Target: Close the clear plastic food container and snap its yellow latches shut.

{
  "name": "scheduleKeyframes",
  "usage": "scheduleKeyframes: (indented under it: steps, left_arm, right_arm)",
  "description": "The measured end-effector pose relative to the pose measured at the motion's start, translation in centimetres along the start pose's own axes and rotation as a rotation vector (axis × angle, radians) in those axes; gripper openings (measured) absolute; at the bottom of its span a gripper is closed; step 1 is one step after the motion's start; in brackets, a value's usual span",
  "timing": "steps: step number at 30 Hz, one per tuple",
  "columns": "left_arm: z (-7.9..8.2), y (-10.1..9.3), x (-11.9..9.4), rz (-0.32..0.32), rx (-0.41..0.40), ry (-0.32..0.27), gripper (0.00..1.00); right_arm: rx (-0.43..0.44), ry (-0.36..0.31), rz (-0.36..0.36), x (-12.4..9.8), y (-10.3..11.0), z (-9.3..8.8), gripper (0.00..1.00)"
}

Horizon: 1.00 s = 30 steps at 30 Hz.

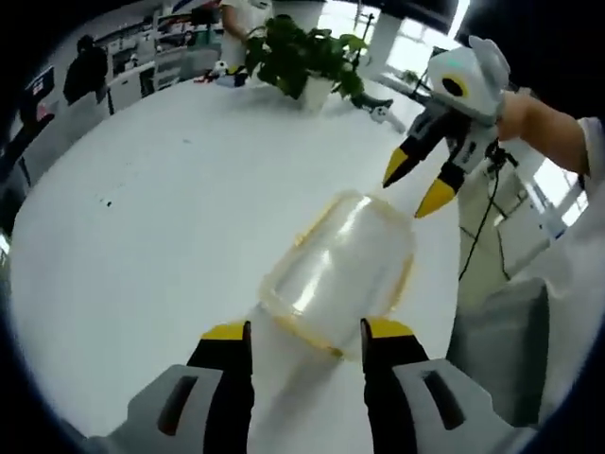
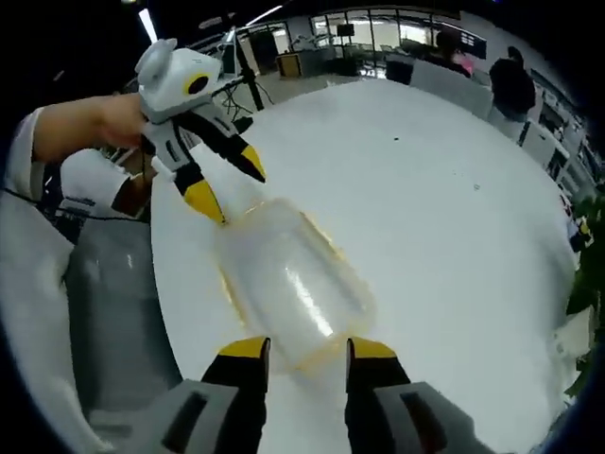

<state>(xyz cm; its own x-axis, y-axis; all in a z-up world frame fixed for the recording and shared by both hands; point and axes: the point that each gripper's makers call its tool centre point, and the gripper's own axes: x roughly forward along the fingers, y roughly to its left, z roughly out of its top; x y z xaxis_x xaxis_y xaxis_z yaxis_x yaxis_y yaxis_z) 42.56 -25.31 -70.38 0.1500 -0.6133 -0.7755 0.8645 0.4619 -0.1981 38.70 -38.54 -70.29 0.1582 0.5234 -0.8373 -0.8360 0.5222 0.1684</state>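
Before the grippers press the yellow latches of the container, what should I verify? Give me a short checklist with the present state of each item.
1. Clear plastic food container rests on the white table: ok.
2. Lid sits on the container: seems so, but full seating cannot tell.
3. Yellow latches snapped shut: cannot tell.
4. Left gripper open, jaws at the container's near end: ok.
5. Right gripper open at the opposite end: ok.
6. Potted plant stands far from the container: ok.

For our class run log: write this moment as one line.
left hand-held gripper: open, at container | right hand-held gripper: open, opposite end | container: on white table | latches: state unclear
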Motion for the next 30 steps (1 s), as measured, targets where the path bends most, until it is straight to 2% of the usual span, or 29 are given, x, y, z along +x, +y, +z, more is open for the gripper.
scheduleKeyframes:
  steps: [1,2,3,6,11,15,20,22,27,30]
  left_arm:
    - [0.4,-0.3,-0.1,-0.020,0.021,-0.018,0.42]
    - [0.8,-0.4,-0.1,-0.022,0.032,-0.035,0.40]
    - [0.8,-0.5,-0.2,-0.031,0.034,-0.034,0.38]
    - [1.2,-1.2,0.0,-0.055,0.058,-0.049,0.33]
    - [2.1,-2.9,0.7,-0.114,0.143,-0.054,0.29]
    - [2.5,-4.0,1.8,-0.147,0.206,-0.041,0.29]
    - [3.0,-4.8,3.4,-0.175,0.260,-0.033,0.31]
    - [2.9,-5.4,3.7,-0.202,0.305,-0.028,0.32]
    - [2.3,-5.6,4.6,-0.190,0.347,-0.004,0.31]
    - [2.5,-5.9,4.9,-0.194,0.351,-0.013,0.31]
  right_arm:
    - [-0.047,-0.027,0.014,0.0,0.4,0.7,0.34]
    - [-0.058,-0.032,0.017,0.0,0.4,0.9,0.34]
    - [-0.109,-0.047,0.023,0.0,0.7,1.4,0.33]
    - [-0.177,-0.062,0.028,0.0,1.1,2.1,0.30]
    - [-0.201,-0.076,0.063,0.7,1.6,3.2,0.30]
    - [-0.251,-0.078,0.054,1.2,1.4,4.0,0.27]
    - [-0.254,-0.080,0.063,1.8,1.3,4.7,0.27]
    - [-0.252,-0.087,0.074,2.2,1.3,5.0,0.28]
    - [-0.267,-0.096,0.099,2.8,1.8,5.5,0.29]
    - [-0.273,-0.083,0.099,3.3,1.6,5.5,0.29]
